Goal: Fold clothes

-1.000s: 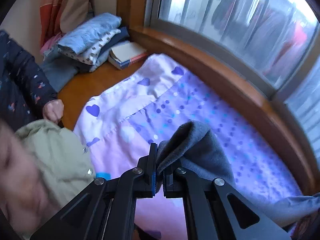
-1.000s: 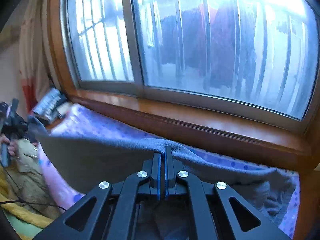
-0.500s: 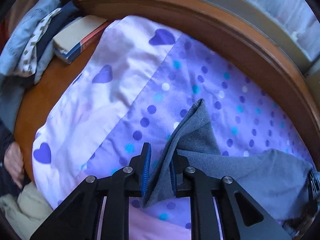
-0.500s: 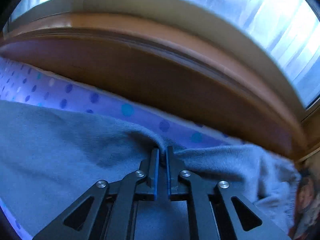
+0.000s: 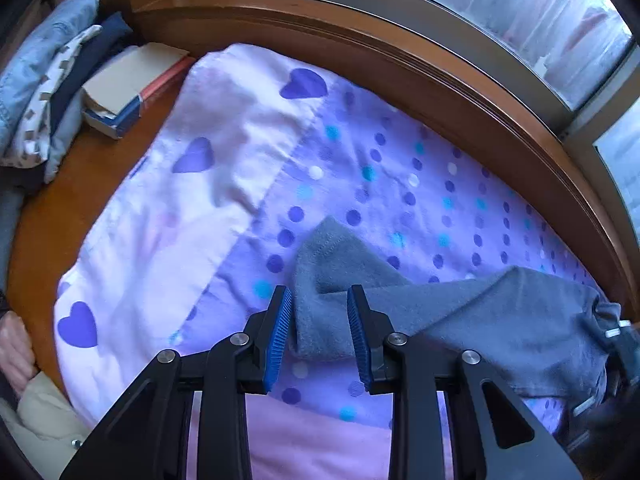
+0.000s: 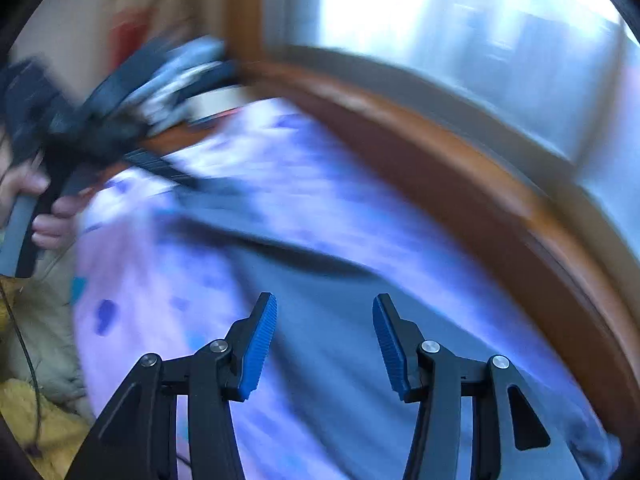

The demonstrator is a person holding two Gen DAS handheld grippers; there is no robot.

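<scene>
- Two hand-held grippers are at work over one grey fleece garment (image 5: 500,312), which lies on the dotted purple bedspread (image 5: 400,184) close under the wooden window ledge (image 5: 400,60), so the fold looks barely begun and the cloth is just being laid out.
- Left hand-held gripper (image 5: 320,320): its jaws stand parted, with a corner of the grey fleece lying loose between the blue pads (image 5: 278,332). It is released, not pinching, though the cloth touches the left-hand pad.
- To do this step well, I would lift that gripper straight back so the corner is not dragged or flipped, then press the raised peak of fleece flat before any crease is made.
- Right hand-held gripper (image 6: 324,332): jaws wide apart, nothing between them, hovering above the grey garment (image 6: 360,360). Its picture is smeared with motion, so how near it is to the cloth I cannot tell.
- A clean fold will want both grippers taking hold again on matching edges, with the fabric smooth between them.
- Left wrist view alone shows sharp detail: the stitched hem at the corner, the bunched right end of the garment, the stack of folded clothes (image 5: 44,88) and the book (image 5: 128,88) at the far left.
- Right wrist view alone shows the person's left hand (image 6: 36,208) gripping the other tool's handle, and a yellowish fabric (image 6: 36,408) at the bed's near left edge.
</scene>
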